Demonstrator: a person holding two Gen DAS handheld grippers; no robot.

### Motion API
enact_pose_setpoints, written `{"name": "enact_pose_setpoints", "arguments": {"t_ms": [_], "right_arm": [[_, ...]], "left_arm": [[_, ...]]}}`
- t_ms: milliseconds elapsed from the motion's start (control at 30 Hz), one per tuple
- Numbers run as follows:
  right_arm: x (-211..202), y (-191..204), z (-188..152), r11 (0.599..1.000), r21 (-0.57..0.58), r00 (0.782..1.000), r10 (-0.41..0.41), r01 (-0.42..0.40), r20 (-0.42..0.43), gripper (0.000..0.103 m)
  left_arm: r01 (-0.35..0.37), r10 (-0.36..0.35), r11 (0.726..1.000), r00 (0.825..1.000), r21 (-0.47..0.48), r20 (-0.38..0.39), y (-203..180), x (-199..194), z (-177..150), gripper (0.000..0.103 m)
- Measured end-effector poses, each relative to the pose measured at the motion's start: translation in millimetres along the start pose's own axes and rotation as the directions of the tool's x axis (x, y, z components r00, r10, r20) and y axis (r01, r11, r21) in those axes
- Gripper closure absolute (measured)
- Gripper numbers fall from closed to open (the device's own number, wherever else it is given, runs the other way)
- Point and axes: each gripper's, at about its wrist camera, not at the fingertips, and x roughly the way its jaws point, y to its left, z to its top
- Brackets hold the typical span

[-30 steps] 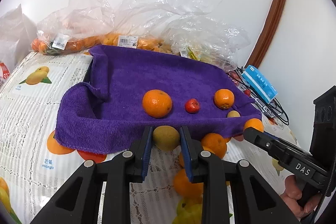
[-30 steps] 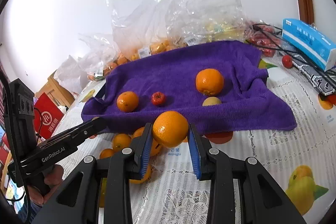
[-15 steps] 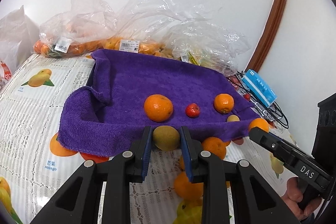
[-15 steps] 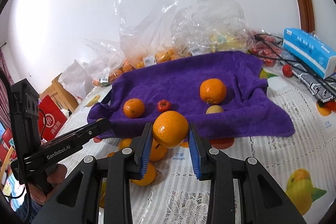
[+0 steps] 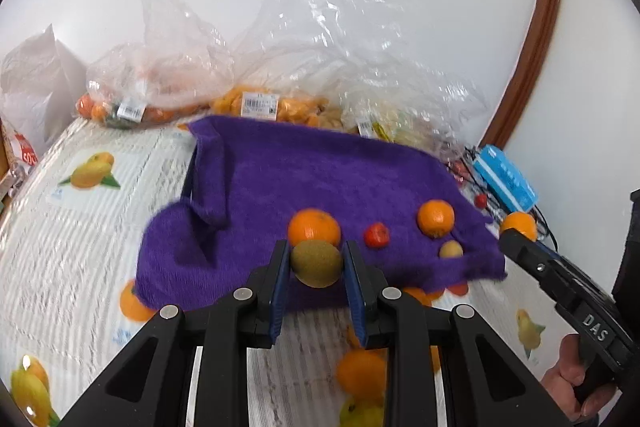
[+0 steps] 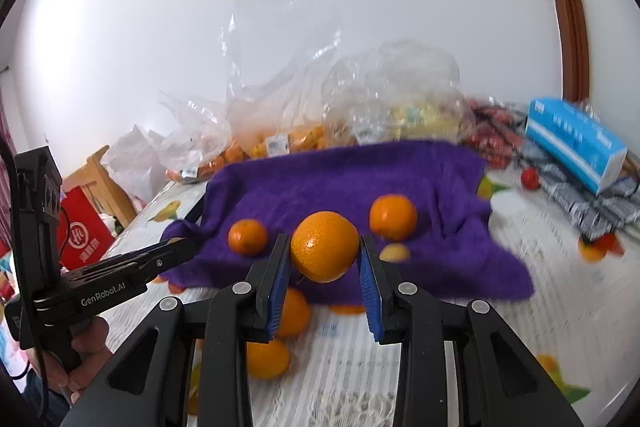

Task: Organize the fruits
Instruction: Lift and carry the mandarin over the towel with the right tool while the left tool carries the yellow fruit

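My left gripper [image 5: 316, 259] is shut on a greenish-brown kiwi [image 5: 316, 263], held above the near edge of the purple towel [image 5: 320, 171]. On the towel lie a large orange [image 5: 314, 225], a small red fruit [image 5: 376, 235], a smaller orange [image 5: 436, 218] and a small yellowish fruit [image 5: 451, 249]. My right gripper [image 6: 324, 259] is shut on a big orange [image 6: 324, 246], raised over the towel's [image 6: 360, 179] front edge. Two oranges [image 6: 247, 237] [image 6: 393, 217] and a small yellow fruit [image 6: 394, 253] show on the towel in the right wrist view.
Loose oranges [image 6: 267, 359] lie on the fruit-print tablecloth [image 5: 72, 227] in front of the towel. Clear plastic bags of fruit [image 5: 264, 103] line the wall behind. A blue box [image 6: 576, 143], cables and small red fruits sit at the right. A person's hand [image 5: 576, 379] holds the other gripper.
Both grippers rose a little with their fruit, so the towel and its fruits sit lower and farther in view. The grips are unchanged.
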Motion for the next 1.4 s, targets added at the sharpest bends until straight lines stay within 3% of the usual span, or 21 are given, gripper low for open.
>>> {"name": "enact_pose_setpoints", "arguments": {"t_ms": [200, 333, 467, 533, 900, 1100, 1400], "right_arm": [[9, 8, 39, 0.998, -0.057, 0.999, -0.013, 0.015, 0.044, 0.070], [26, 6, 54, 0.998, -0.055, 0.998, -0.015, 0.018, 0.053, 0.070], [42, -6, 40, 1.000, -0.004, 0.999, 0.001, -0.001, 0.035, 0.070], [53, -10, 34, 1.000, 0.000, 1.000, -0.010, 0.010, -0.020, 0.070], [63, -16, 23, 1.000, 0.008, 0.998, -0.014, 0.014, -0.057, 0.070], [68, -16, 22, 1.000, 0.004, 0.997, -0.011, 0.011, -0.082, 0.070], [79, -7, 13, 0.999, -0.044, 0.991, -0.016, 0.010, -0.134, 0.070]], "left_arm": [[-0.059, 0.058, 0.998, 0.996, 0.004, 0.063, 2, 10, 35, 0.078], [-0.088, 0.090, 0.996, 0.992, -0.026, 0.091, 11, 26, 38, 0.078], [-0.118, 0.120, 0.992, 0.992, -0.038, 0.047, 21, 40, 25, 0.078], [-0.128, 0.129, 0.991, 0.991, -0.046, 0.030, 22, 45, 23, 0.078], [-0.146, 0.146, 0.989, 0.989, 0.001, 0.037, 14, 48, 19, 0.078], [-0.120, 0.121, 0.992, 0.993, -0.035, 0.015, 21, 51, 20, 0.078], [-0.140, 0.139, 0.987, 0.990, -0.073, -0.026, 30, 59, 19, 0.078]]}}
